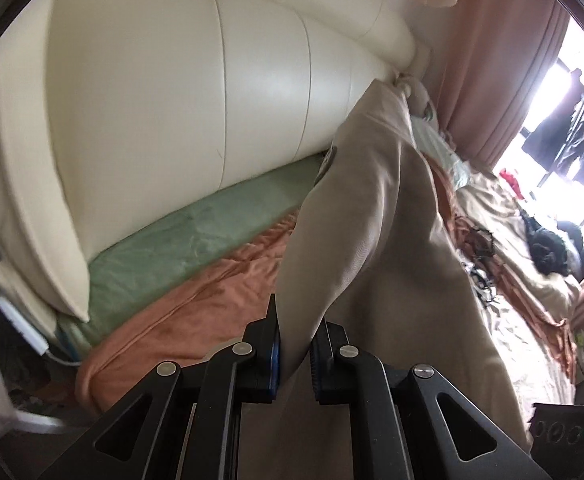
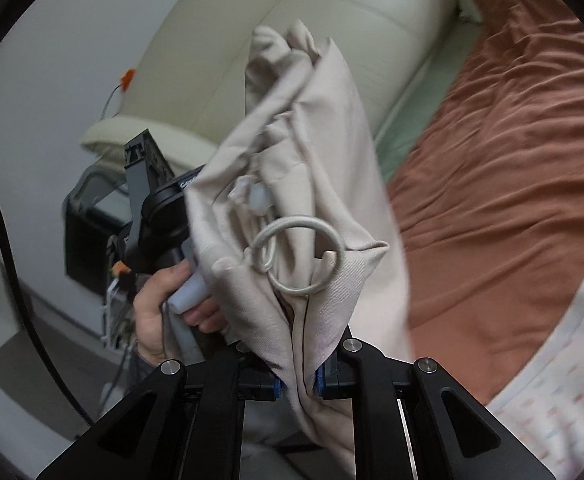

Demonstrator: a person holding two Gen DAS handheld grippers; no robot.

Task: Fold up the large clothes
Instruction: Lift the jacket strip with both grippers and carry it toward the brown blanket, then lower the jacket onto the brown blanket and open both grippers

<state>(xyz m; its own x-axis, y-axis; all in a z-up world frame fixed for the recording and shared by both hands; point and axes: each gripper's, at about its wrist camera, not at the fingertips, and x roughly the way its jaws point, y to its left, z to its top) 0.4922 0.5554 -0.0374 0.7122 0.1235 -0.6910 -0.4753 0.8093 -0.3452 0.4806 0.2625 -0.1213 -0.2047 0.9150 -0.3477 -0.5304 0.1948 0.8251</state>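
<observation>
the bed [image 1: 220,280] fills the scene, its cream padded headboard [image 1: 180,80] curving along the far side, and everything here is placed against that headboard. just below it runs a pale green sheet [image 1: 180,232], and nearer than that a rust-orange blanket [image 2: 504,184] spreads rumpled across the mattress. the beige garment [image 1: 380,216] is up off the bed, stretched in the air in front of the headboard, one bunched end rising toward the headboard's top corner in the left wrist view. the left tongs [image 1: 295,344] are pressed together on a fold of that garment, cloth running straight up from between the pads. the right tongs [image 2: 301,380] are likewise clamped on the garment's gathered edge, with a pale drawstring [image 2: 304,256] looped in a ring just above them. beside the cloth, away from the headboard, a hand [image 2: 164,312] grips the other tool's handle.
</observation>
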